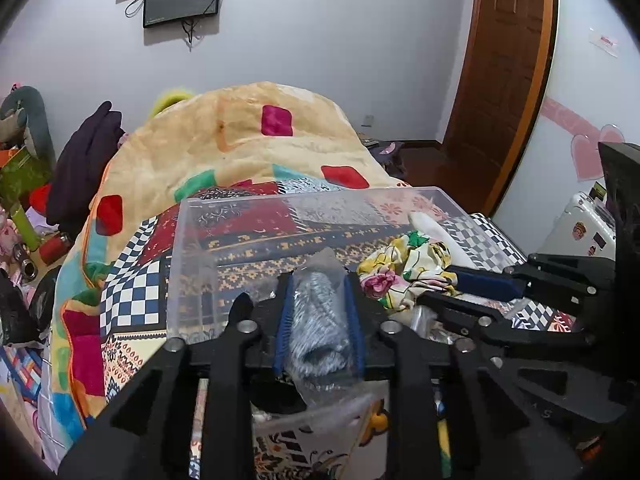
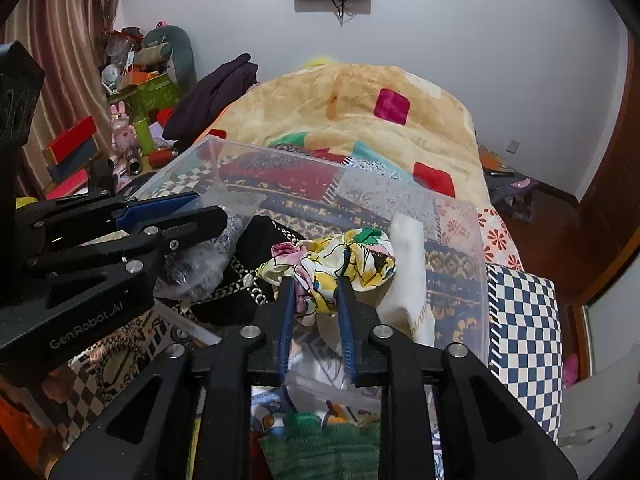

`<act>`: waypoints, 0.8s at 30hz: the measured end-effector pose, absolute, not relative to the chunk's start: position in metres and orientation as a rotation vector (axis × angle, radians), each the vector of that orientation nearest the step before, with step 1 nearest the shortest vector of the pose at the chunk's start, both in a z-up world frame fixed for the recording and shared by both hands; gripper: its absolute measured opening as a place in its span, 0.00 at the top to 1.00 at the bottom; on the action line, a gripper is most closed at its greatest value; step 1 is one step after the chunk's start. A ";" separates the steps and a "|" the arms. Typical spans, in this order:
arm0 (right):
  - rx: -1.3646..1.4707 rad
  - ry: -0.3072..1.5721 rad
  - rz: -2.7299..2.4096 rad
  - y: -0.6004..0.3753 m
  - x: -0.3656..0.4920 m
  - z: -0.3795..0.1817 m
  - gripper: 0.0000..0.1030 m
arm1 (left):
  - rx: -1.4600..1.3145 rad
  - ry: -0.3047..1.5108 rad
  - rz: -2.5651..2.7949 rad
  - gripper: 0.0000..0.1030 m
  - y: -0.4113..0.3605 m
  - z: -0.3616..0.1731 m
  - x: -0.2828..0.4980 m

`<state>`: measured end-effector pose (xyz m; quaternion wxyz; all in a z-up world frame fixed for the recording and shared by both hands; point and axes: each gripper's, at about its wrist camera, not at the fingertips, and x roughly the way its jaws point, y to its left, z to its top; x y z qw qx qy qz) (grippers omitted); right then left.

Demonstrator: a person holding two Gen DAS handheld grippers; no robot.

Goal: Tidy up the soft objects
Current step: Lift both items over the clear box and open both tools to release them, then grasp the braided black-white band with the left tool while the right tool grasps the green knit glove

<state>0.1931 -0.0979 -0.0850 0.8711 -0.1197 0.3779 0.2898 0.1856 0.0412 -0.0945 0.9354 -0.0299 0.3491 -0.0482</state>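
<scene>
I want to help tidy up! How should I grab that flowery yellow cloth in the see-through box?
Pinch the bunched top of the floral cloth, coming down from above over the near wall of the clear plastic bin. It sits crumpled in a raised heap, so its upper folds stick up and are easy to pinch. The right gripper already straddles its near edge that way.

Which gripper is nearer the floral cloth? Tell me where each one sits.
Right. The right gripper is shut on the floral cloth over the clear bin; the left gripper sits beside it, apart, clamping a bagged grey item.
</scene>
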 end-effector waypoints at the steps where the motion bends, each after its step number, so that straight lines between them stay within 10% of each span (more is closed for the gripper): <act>1: -0.246 0.789 0.609 -0.099 0.193 -0.084 0.71 | -0.061 0.708 -0.098 0.67 0.041 -0.093 0.183; 19: -0.170 0.583 0.597 -0.146 0.146 -0.022 0.20 | -0.064 0.535 -0.067 0.21 0.049 -0.041 0.099; 24: -0.178 0.572 0.582 -0.158 0.135 -0.021 0.19 | -0.043 0.539 -0.049 0.13 0.047 -0.046 0.081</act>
